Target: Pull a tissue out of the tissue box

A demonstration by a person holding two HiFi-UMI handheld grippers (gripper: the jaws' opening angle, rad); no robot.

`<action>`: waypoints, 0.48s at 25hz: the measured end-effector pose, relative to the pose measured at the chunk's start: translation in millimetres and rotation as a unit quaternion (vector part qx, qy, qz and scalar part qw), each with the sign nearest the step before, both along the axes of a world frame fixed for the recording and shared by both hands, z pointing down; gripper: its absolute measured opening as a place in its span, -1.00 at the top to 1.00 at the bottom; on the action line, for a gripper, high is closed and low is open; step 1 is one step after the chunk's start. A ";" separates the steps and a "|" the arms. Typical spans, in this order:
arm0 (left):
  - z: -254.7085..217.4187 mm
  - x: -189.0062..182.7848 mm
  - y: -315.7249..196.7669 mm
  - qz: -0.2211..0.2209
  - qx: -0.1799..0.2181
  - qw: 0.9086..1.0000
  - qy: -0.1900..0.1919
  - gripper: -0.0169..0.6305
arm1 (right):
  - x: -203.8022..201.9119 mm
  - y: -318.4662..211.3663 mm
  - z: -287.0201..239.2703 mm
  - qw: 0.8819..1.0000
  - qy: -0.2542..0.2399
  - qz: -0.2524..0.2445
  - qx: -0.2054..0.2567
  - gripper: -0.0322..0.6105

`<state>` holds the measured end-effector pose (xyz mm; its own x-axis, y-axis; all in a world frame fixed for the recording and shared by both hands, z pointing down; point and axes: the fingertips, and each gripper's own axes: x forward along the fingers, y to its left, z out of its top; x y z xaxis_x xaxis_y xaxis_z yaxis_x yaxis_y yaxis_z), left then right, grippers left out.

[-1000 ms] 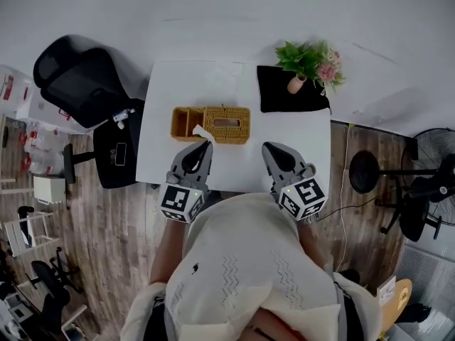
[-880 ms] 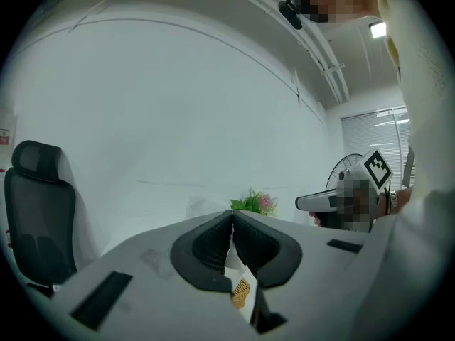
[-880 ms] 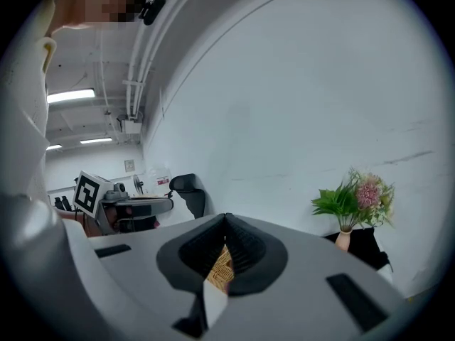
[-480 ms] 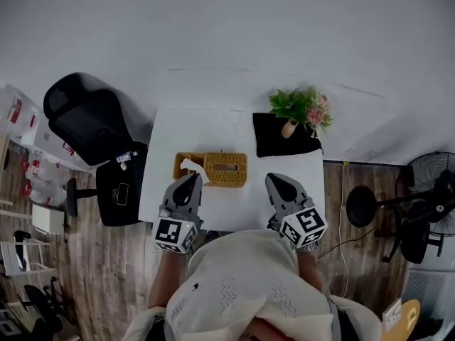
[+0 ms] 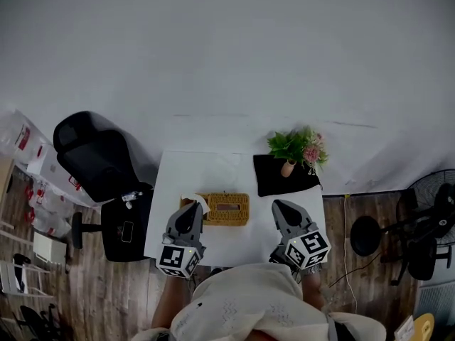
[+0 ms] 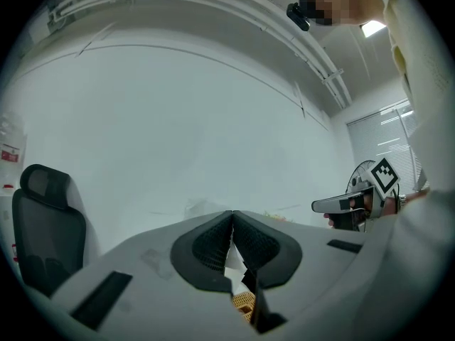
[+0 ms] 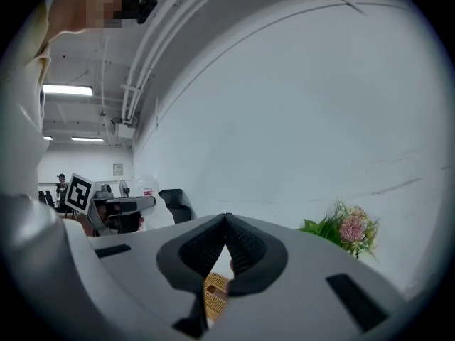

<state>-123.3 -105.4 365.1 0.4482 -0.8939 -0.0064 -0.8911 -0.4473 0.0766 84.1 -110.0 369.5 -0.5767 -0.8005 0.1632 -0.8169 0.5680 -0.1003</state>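
A woven wicker tissue box (image 5: pixel 226 209) stands mid-table on the white table (image 5: pixel 234 244). My left gripper (image 5: pixel 193 206) hovers over the box's left end, shut on a white tissue (image 5: pixel 197 202) that pokes up at its tip. In the left gripper view the tissue (image 6: pixel 233 258) is pinched between the ribbed pads (image 6: pixel 212 244), with the box (image 6: pixel 244 305) below. My right gripper (image 5: pixel 279 205) floats right of the box, shut, with nothing in it. In the right gripper view its pads (image 7: pixel 245 246) meet, and the box (image 7: pixel 213 294) shows beneath.
A potted plant with pink flowers (image 5: pixel 298 148) stands on a black mat (image 5: pixel 281 182) at the table's far right. A black office chair (image 5: pixel 96 155) and a black stool (image 5: pixel 124 229) are left of the table. A floor fan (image 5: pixel 434 215) stands at the right.
Both grippers have risen together, and the table looks smaller and farther below. The left gripper has carried the tissue up, away from the box. Both stay shut.
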 end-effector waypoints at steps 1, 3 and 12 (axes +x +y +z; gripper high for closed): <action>-1.1 -0.4 -1.2 0.000 0.002 1.000 0.001 0.91 | 0.8 -1.0 -2.5 1.000 -0.001 0.003 0.003 0.90; -2.0 -0.5 -3.2 -0.001 0.005 1.000 0.002 0.91 | 3.0 -2.1 -7.0 1.000 -0.003 0.007 0.008 0.90; -13.4 1.9 -16.8 -0.001 0.019 1.000 -0.002 0.91 | 6.7 -10.9 -25.2 0.999 0.017 0.020 0.039 0.90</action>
